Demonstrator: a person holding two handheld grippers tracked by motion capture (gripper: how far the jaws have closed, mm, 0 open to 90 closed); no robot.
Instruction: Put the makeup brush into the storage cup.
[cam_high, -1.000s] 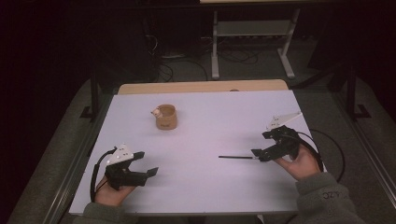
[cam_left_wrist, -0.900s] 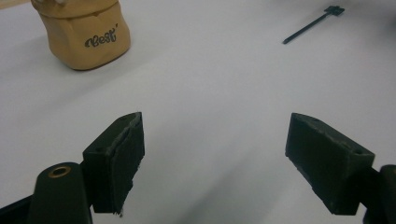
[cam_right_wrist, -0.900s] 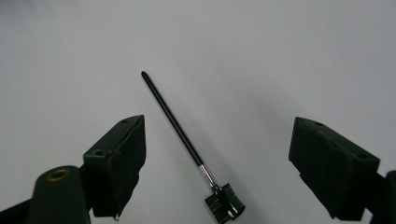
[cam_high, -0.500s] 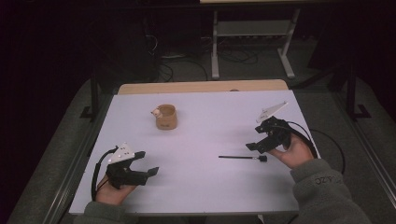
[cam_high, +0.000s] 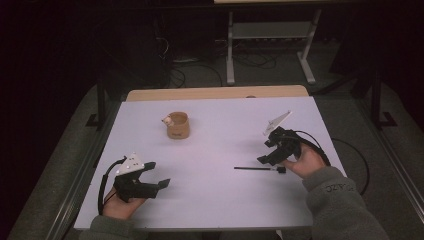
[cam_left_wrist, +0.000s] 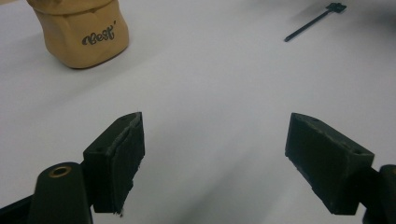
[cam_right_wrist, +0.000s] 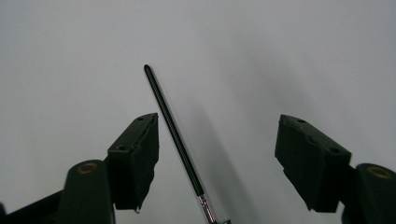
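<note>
The white table (cam_high: 215, 150) carries a tan cup (cam_high: 178, 125) at far left and a thin black stick (cam_high: 256, 168) lying flat at near right, its shaft pointing left and its small flat head just beside the right hand. The step in hand looks like picking up that stick. The right gripper (cam_high: 265, 152) hovers just above it, jaws apart and just closing, with the shaft running between them untouched in the right gripper view (cam_right_wrist: 173, 135). To do it well, I would lower the pads to the tabletop, keep the shaft centred across them, and close near the head end so it does not pivot. The left gripper (cam_high: 159, 176) rests wide open at near left. Compared with a second ago, the right gripper has shifted toward the stick's head end; the stick and cup lie unmoved.
</note>
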